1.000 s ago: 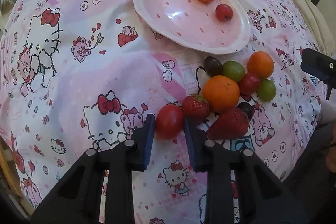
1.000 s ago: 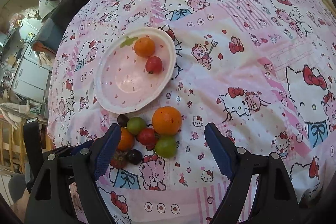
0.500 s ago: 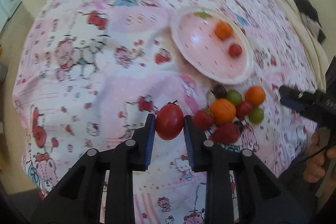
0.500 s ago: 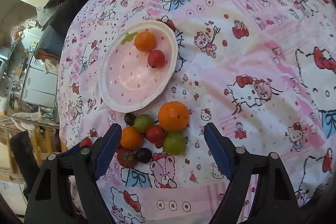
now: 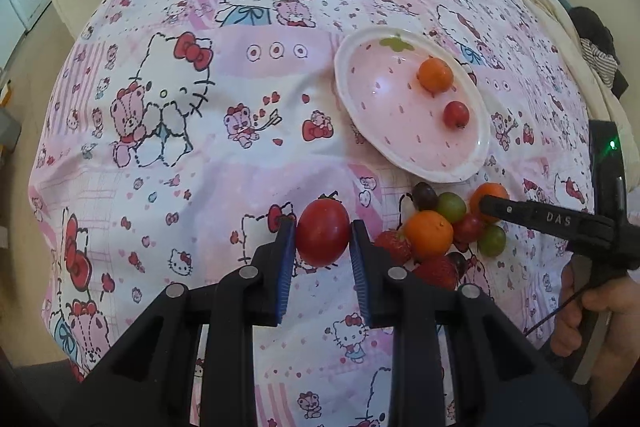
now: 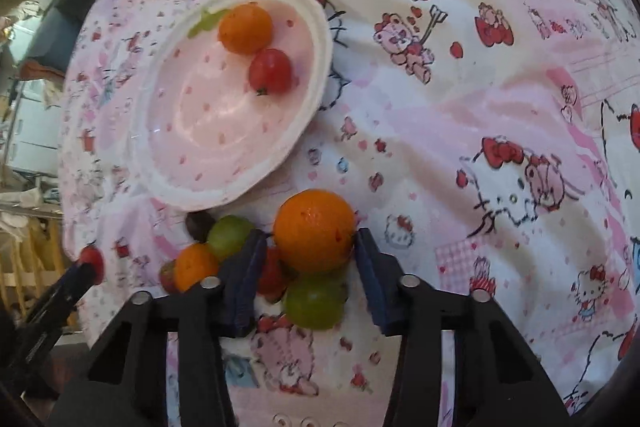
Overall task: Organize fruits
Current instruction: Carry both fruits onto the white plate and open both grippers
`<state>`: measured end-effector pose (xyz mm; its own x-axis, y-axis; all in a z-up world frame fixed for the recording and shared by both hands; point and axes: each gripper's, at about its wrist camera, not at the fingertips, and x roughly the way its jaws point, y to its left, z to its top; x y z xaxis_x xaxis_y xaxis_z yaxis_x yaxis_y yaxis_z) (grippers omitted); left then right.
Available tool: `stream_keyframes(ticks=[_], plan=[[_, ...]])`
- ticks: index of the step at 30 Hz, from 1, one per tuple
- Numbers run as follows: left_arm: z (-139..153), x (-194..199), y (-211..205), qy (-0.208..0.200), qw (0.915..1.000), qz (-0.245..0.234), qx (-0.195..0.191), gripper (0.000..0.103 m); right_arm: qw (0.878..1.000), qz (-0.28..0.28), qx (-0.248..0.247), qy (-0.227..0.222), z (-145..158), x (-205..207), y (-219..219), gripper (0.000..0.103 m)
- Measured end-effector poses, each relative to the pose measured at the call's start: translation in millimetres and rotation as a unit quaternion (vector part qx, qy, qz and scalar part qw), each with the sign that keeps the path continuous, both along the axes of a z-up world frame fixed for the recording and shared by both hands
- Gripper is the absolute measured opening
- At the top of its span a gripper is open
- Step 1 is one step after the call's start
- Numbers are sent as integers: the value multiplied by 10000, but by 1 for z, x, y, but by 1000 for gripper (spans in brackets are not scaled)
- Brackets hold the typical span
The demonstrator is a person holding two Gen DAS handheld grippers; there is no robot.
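Two fruits lie in pink-speckled white plate (image 5: 408, 163); L gripper (image 5: 323, 239) clamps round red tomato (image 5: 323, 237), R gripper (image 6: 307, 251), jaws just closing, brackets large orange (image 6: 315, 230) in remaining fruit pile (image 5: 448, 231) at plate's 6 o'clock.

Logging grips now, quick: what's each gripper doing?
Left gripper: shut on the red tomato.
Right gripper: just been closing, pads against the orange.
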<state>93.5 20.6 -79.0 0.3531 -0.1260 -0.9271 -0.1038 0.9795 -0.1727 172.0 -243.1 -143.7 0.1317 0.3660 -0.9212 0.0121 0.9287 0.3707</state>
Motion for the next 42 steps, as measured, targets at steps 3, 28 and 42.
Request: stream_keyframes(ticks=[3,28,42], plan=[[-1,3,1,29,10000,57,-65,23,9999,39,-76,-123,6,-2,-3,39],[68,-1,25,-1513,9859,601,391,23,9777,-898,905,-1668,104,-30,-72,39],[83,79,4,-1743,9837,-77,441,23,9761,-224,1174,-1818,113,53,-20,39]])
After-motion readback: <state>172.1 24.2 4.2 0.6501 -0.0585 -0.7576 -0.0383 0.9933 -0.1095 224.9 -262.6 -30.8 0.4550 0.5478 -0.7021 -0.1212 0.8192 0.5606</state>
